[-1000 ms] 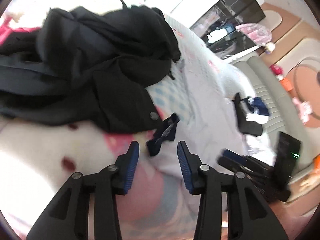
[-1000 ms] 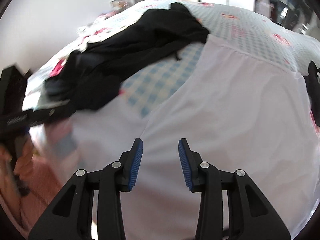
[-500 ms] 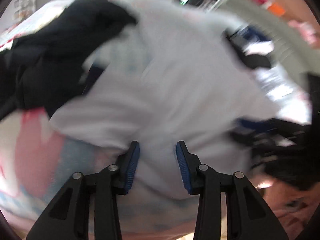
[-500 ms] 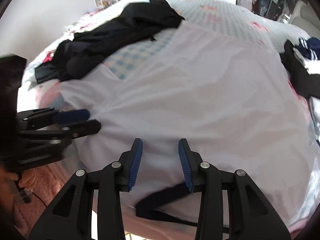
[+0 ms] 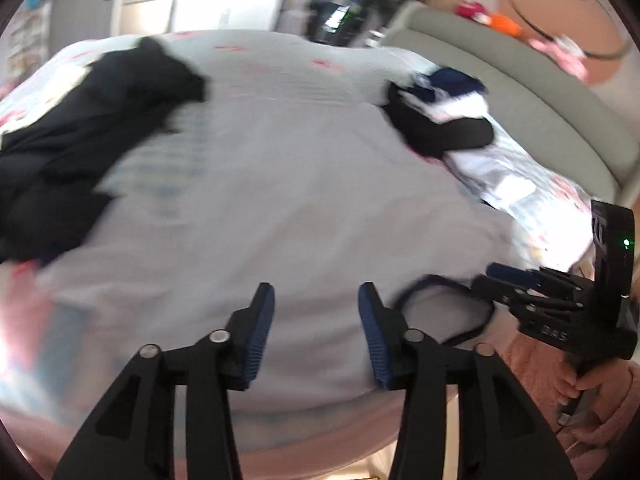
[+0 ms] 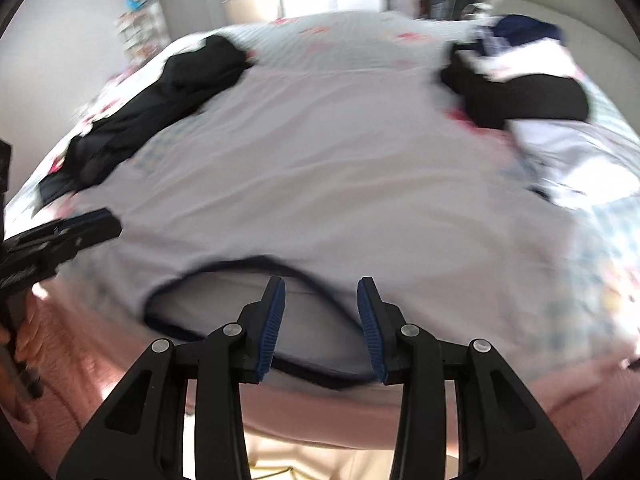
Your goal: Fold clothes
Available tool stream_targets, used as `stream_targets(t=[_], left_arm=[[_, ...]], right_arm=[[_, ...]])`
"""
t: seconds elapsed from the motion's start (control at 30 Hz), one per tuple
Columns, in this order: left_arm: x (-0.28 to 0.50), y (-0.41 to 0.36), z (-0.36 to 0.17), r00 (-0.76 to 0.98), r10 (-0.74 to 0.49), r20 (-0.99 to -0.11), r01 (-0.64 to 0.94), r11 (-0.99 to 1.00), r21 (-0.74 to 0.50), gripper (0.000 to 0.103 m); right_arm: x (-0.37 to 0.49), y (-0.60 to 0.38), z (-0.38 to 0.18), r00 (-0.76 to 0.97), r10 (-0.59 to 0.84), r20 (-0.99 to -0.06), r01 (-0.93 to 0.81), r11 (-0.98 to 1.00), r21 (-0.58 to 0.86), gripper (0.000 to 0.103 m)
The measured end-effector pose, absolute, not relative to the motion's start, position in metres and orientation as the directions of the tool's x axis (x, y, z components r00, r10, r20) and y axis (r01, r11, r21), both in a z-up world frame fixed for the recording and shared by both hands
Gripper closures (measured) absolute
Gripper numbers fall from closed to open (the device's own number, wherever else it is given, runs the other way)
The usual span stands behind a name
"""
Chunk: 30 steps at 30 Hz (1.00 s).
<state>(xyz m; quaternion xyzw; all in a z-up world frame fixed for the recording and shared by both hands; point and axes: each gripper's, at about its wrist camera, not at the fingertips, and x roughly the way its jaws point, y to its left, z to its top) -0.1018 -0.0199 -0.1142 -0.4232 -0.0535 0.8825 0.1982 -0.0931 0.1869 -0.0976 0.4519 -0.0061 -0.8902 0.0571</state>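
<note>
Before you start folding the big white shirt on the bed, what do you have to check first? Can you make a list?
1. White shirt spread flat on the bed: ok, only small wrinkles.
2. Dark collar facing the grippers: ok.
3. Left gripper open and holding nothing: ok.
4. Right gripper open and holding nothing: ok.
5. Black clothes clear of the shirt: cannot tell, they sit right at its edge.
6. Folded pile out of the way: cannot tell, it is close to the shirt's far corner.

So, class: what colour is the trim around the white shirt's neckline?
Dark navy trim, clearest in the right wrist view.
</note>
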Motion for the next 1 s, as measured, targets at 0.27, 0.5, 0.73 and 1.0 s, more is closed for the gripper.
stream_targets(t=[0.27, 0.5, 0.73, 1.0], left_arm=[[-0.11, 0.001, -0.156, -0.432, 0.236, -0.87, -0.173, -0.969, -0.178, 0.056], [-0.127, 0.06, -0.099, -0.519, 0.391, -0.76, -0.303, -0.916, -0.264, 0.056], [-0.152, 0.166, -0.111, -0.439, 0.437, -0.785, -0.394, -0.879, -0.269, 0.056], [-0.179, 0.282, -0.128, -0.339, 0.46, -0.82, -0.484, -0.833, -0.268, 0.056]], right_arm=[[-0.068, 0.254, -0.129, -0.489, -0.134, -0.862, 0.004, -0.988, 0.152, 0.06], [-0.057, 0.309, -0.097, -0.602, -0.099, -0.792, -0.105, -0.974, 0.201, 0.057], [-0.086, 0.37, -0.095, -0.601, 0.082, -0.795, -0.26, -0.961, 0.098, 0.057], [-0.108, 0.414, -0.103, -0.621, 0.061, -0.781, -0.297, -0.941, 0.163, 0.057]])
